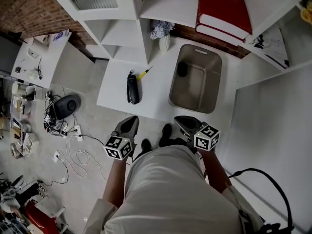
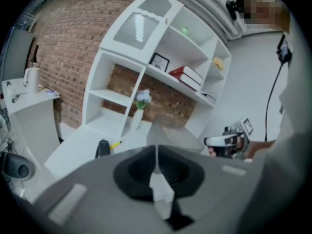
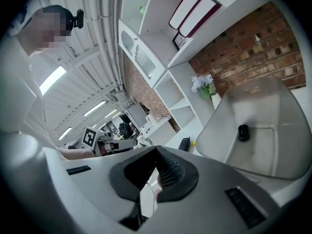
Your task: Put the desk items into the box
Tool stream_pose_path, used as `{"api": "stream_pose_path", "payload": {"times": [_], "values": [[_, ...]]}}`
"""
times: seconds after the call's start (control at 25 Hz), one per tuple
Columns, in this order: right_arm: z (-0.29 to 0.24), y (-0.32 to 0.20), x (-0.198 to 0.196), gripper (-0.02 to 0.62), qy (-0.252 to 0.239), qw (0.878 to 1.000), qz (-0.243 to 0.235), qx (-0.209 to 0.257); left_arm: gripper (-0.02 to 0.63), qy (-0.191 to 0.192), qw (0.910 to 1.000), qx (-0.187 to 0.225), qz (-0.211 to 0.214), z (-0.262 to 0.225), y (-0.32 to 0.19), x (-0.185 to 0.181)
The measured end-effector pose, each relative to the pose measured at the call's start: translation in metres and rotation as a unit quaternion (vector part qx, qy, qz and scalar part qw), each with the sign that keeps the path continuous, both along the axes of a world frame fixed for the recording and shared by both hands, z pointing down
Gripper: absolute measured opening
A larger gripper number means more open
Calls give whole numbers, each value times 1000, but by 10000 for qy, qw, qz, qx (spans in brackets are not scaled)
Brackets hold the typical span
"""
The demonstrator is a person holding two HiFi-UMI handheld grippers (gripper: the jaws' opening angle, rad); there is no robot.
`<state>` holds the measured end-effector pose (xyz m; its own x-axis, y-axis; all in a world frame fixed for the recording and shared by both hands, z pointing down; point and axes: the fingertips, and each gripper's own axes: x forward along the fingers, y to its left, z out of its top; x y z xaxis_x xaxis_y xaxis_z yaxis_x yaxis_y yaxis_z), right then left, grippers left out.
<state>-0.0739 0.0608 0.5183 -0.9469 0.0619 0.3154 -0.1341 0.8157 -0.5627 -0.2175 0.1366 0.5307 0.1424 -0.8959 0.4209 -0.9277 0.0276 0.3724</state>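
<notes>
Two desk items lie on the tabletop [image 1: 113,92] outside the grey box [image 1: 202,90], both to its left: what I take for a black stapler [image 1: 132,88], though the view is too small to be sure, and a yellow pen [image 1: 144,73] just beyond it. A small dark item [image 1: 182,69] already sits inside the box, in its far left corner.

Both tools hang at the near edge, short of the box. The left hand-held gripper [image 1: 128,123] has its jaws pressed together with nothing between them. The right hand-held gripper [image 1: 183,122] also looks closed and empty.

The stapler lies almost straight ahead of the left hand-held gripper, with its long axis running away from the person, roughly in line with the way that tool points. The pen lies slantwise, its tip towards the box. The right hand-held gripper faces the box's near wall, so the left is clearly the nearer one for either item. Its jaws would have to part first and come down across the stapler's narrow width.
</notes>
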Motion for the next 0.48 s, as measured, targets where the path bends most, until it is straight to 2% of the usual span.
{"api": "stream_pose_path", "payload": {"times": [0.28,0.48], "values": [[11,-15,-2,0,93,9987,-490,-95,5,-106,9995,-164,-245,2,-17,-1],[14,-19,-7,0,87,9986,-482,-198,5,-145,9988,-363,-295,11,-23,-6]]}}
